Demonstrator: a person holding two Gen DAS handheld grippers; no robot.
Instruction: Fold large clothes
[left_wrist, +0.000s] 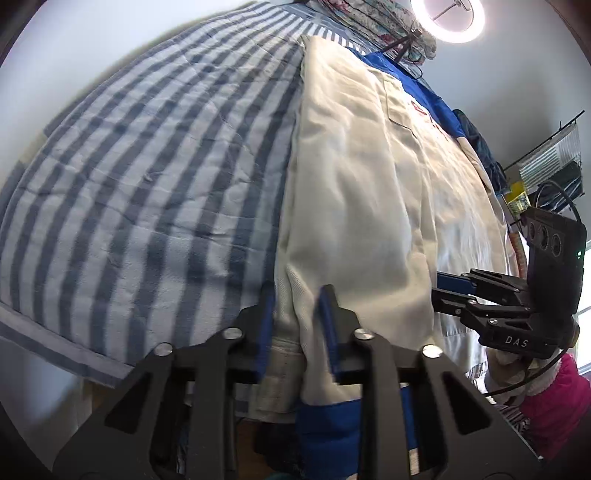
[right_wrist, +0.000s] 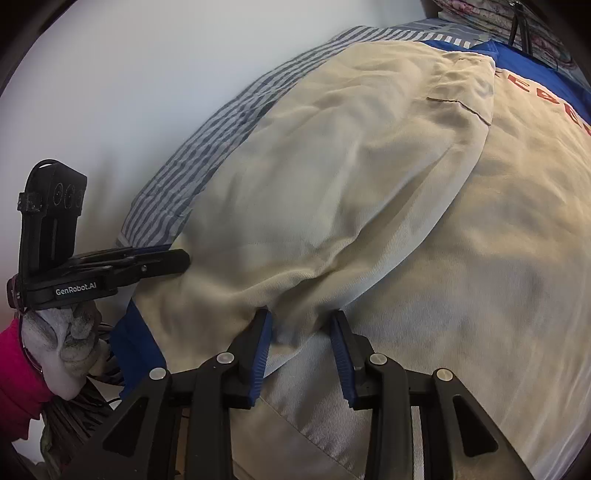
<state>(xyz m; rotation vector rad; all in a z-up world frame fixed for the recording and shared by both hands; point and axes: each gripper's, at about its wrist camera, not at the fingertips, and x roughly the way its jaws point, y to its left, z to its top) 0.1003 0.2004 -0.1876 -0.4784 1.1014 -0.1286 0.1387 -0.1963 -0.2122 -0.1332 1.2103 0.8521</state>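
A large cream jacket (left_wrist: 369, 184) (right_wrist: 388, 206) with blue trim and red lettering lies spread on a blue-and-white striped bedspread (left_wrist: 147, 166) (right_wrist: 184, 184). My left gripper (left_wrist: 297, 306) is at the jacket's near left edge, with a bunched fold of cream cloth pinched between its blue pads. From the right wrist view it (right_wrist: 184, 260) bites the jacket's edge from the side. My right gripper (right_wrist: 301, 321) is shut on a raised fold of the folded-over cream layer. In the left wrist view it (left_wrist: 437, 286) comes in from the right at the jacket's near edge.
A gloved hand (right_wrist: 62, 343) in a pink sleeve (right_wrist: 18, 376) holds the left gripper. Floral pillows (left_wrist: 369, 18) and a ring light (left_wrist: 447, 20) on a tripod stand at the bed's far end. Dark blue cloth (left_wrist: 480, 147) and a wire rack (left_wrist: 554, 162) lie to the right.
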